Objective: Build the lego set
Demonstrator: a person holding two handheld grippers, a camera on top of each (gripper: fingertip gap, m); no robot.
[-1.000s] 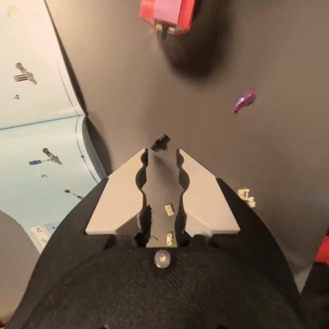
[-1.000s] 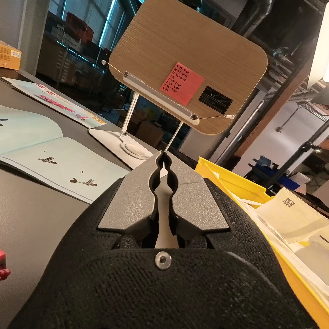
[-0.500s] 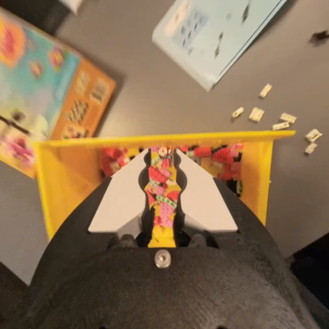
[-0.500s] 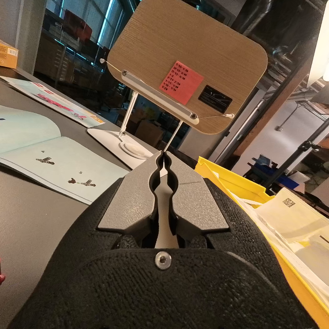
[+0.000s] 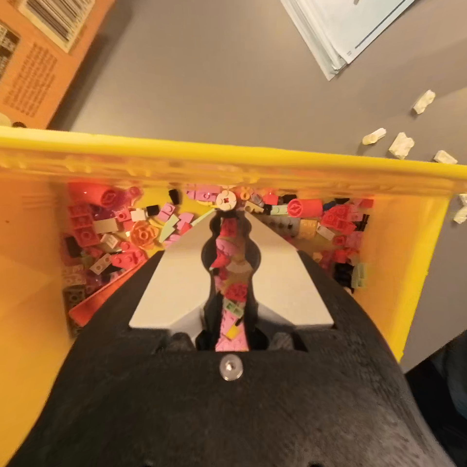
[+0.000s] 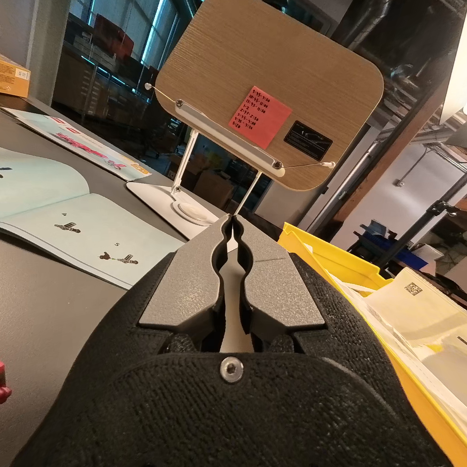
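The left gripper [image 5: 228, 214] hangs tips-down inside a yellow bin [image 5: 177, 156], its pale fingers [image 5: 182, 273] set a narrow way apart with a strip of the heap showing between them. Right at the tips sits a small round cream piece [image 5: 226, 200] with a red centre (whether the tips touch it I cannot tell; nothing looks gripped). Around the fingers lies a jumble of toy bricks [image 5: 126, 227] in red, pink, black and cream, with an orange rose-shaped piece [image 5: 144, 233] to the left and a red cylinder [image 5: 304, 207] to the right. Beyond the bin's far rim is the grey table [image 5: 214, 75], with a scatter of cream bricks [image 5: 401, 146] at the right, a stack of pale blue booklets [image 5: 341, 32] beyond them and an orange box [image 5: 32, 75] at the far left.

The right gripper [image 6: 232, 218] is held low over the same dark table [image 6: 50, 303], its grey fingers [image 6: 187, 283] closed tip to tip on nothing. Just to its right is another yellow bin [image 6: 328, 255] filled with papers and plastic bags [image 6: 404, 328]. To its left an open pale blue instruction booklet [image 6: 88, 235] lies flat, and a bit of red [image 6: 3, 389] pokes in at the lower left edge. Ahead of the tips stands a wooden book stand [image 6: 265, 75] on a white base [image 6: 161, 197], bearing a pink sticky note [image 6: 260, 116] and a black label [image 6: 308, 140]. Farther off lie another booklet [image 6: 83, 146] and an orange box [image 6: 12, 80].
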